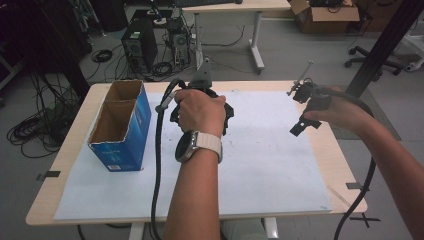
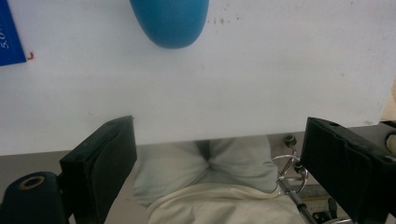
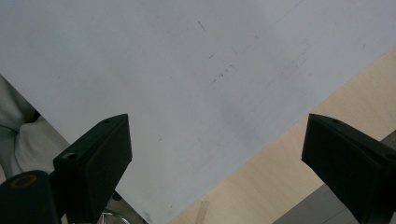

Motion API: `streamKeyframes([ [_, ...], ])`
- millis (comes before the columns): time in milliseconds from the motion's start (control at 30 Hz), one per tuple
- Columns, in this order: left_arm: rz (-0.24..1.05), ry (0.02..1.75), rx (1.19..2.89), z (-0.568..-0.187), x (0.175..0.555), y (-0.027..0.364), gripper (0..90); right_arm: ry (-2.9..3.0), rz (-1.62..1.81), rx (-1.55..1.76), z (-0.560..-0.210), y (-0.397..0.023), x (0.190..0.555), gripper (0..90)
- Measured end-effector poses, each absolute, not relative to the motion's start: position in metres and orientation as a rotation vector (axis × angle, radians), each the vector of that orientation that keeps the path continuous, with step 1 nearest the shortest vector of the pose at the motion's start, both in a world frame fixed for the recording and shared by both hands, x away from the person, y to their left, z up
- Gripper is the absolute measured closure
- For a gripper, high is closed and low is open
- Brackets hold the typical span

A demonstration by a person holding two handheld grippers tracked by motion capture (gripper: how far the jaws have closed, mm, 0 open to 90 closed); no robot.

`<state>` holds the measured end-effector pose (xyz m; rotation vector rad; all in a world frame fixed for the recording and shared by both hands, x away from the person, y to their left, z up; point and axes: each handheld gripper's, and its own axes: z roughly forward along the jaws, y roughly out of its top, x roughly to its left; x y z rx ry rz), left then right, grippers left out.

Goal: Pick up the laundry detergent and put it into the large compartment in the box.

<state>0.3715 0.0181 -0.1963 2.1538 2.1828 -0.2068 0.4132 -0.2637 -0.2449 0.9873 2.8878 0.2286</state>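
My left gripper hovers over the middle of the white sheet, held from above by a hand with a wristwatch. In the left gripper view its jaws stand wide open with nothing between them. A smooth, rounded blue object lies on the sheet beyond them, and a corner of the blue box shows at the upper left. My right gripper is raised above the sheet's right side. Its jaws are also wide open and empty, over the white sheet and the bare wooden table edge.
An open blue cardboard box with two compartments stands at the table's left side. Thick black cables trail from both grippers off the near edge. Beyond the table are computer towers, another desk and a cardboard box on the floor.
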Motion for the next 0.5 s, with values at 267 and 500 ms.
streamKeyframes([
  [267,-0.141,2.194,2.114,-0.188,0.377,0.022,5.2,2.898,0.235,0.962,-0.246,-0.263,0.413,7.7],
  [500,-0.114,2.146,2.150,-0.183,0.383,0.021,5.0,2.895,0.239,0.968,-0.245,-0.264,0.414,7.7],
])
